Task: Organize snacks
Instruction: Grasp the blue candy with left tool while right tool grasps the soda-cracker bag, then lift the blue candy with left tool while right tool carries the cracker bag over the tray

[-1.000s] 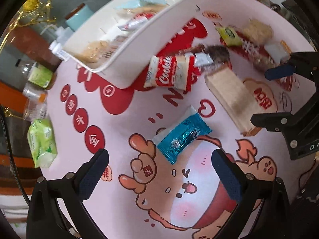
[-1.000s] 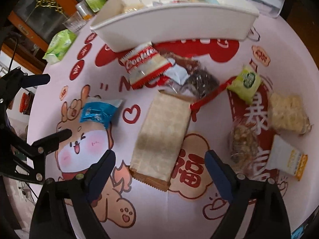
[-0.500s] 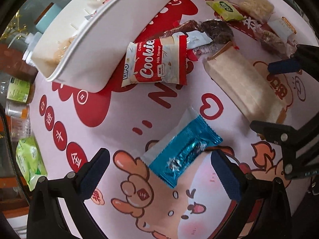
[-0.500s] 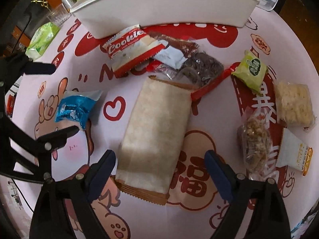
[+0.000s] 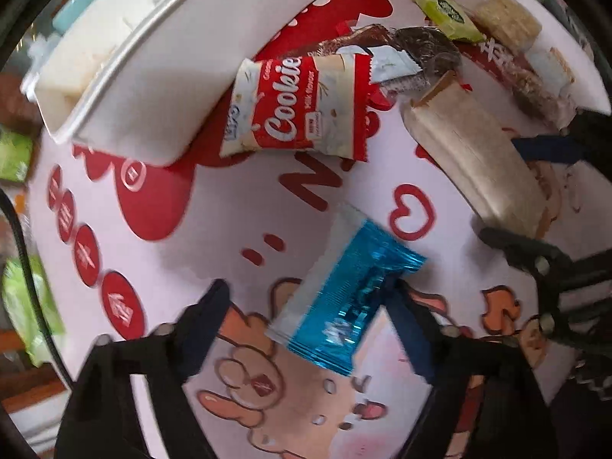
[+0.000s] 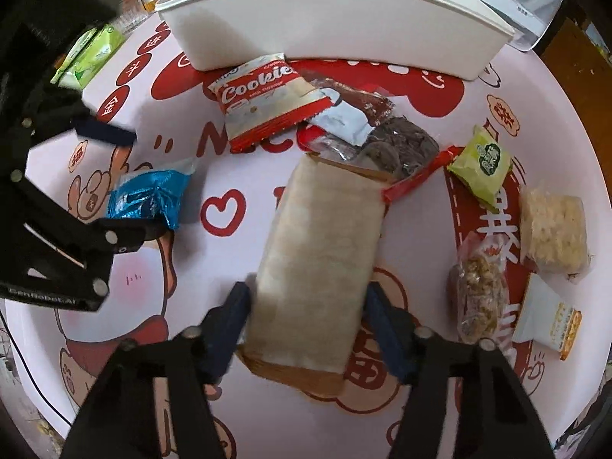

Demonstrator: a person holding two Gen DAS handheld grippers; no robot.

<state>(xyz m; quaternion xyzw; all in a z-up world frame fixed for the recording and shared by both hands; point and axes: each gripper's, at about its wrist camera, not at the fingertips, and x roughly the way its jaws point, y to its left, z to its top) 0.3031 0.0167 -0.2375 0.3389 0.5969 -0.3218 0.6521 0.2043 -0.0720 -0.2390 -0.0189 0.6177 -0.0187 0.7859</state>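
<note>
With the right gripper [image 6: 306, 317] jaws apart astride the beige wafer pack [image 6: 317, 260] at lower centre, and the left gripper [image 5: 310, 306] jaws apart around the blue wrapper [image 5: 344, 298], centre each before closing.

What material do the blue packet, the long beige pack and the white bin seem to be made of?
Blue packet: probably metallised plastic film, glossy, with bright crinkled glints.
Long beige pack: seemingly frosted, matte plastic wrap around a brown tray, perhaps card; the material is not certain.
White bin: likely rigid plastic, smooth, with a moulded rim.
</note>
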